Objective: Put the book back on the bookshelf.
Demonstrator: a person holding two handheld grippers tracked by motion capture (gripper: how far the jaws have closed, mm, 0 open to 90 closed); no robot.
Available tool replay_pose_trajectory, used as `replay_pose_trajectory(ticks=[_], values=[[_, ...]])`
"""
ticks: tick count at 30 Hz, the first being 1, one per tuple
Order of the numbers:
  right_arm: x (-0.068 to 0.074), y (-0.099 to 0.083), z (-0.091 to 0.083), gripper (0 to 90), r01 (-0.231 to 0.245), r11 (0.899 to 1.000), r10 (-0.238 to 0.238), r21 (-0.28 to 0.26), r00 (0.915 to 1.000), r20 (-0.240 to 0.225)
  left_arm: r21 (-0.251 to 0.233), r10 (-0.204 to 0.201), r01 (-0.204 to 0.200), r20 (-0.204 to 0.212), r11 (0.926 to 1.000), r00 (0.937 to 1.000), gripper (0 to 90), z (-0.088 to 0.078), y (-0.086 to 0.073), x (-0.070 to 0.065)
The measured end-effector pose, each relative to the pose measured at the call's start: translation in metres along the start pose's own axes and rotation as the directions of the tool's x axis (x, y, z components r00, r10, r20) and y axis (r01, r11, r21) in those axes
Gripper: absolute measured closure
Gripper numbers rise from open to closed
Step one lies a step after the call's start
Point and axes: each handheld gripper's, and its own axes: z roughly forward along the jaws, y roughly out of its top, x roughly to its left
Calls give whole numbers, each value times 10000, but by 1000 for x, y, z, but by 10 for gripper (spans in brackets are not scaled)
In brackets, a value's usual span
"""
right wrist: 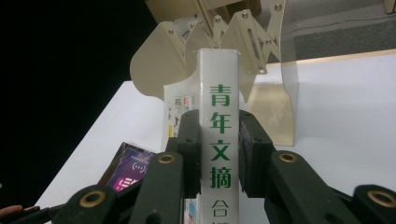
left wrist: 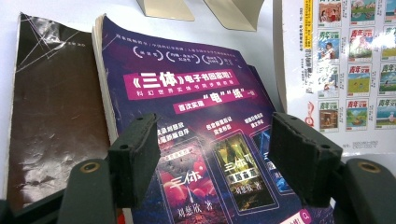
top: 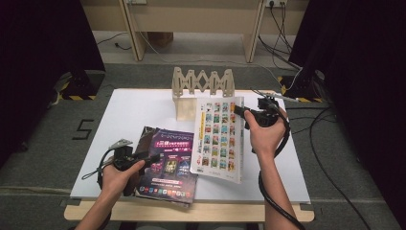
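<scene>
One thick white book [right wrist: 219, 135] (green-lettered spine), upright btwn pads.

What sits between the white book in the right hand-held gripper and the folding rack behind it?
Nothing visible: bare table separates the white book, clamped by the right hand-held gripper, from the folding rack.

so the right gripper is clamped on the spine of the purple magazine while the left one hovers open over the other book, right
Not quite. The right gripper is clamped on the spine of the white magazine, as the right gripper view shows. The purple magazine lies flat under the open left gripper.
</scene>
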Motion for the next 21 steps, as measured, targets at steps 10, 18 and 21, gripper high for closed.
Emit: replay_pose_trajectory(ticks=[10,18,21], values=[[2,5,-1,741,124,9994,-115,-314,9995,284,27,16,-16,-15,10000,10000,323,1,-1,-1],[9,14,2,742,317,9957,-265,-867,9978,607,40,-3,3,31,10000,10000,323,2,-2,0],[11,17,4,742,324,9931,-234,-1131,9965,805,36,11,-11,46,10000,10000,323,2,-2,0]])
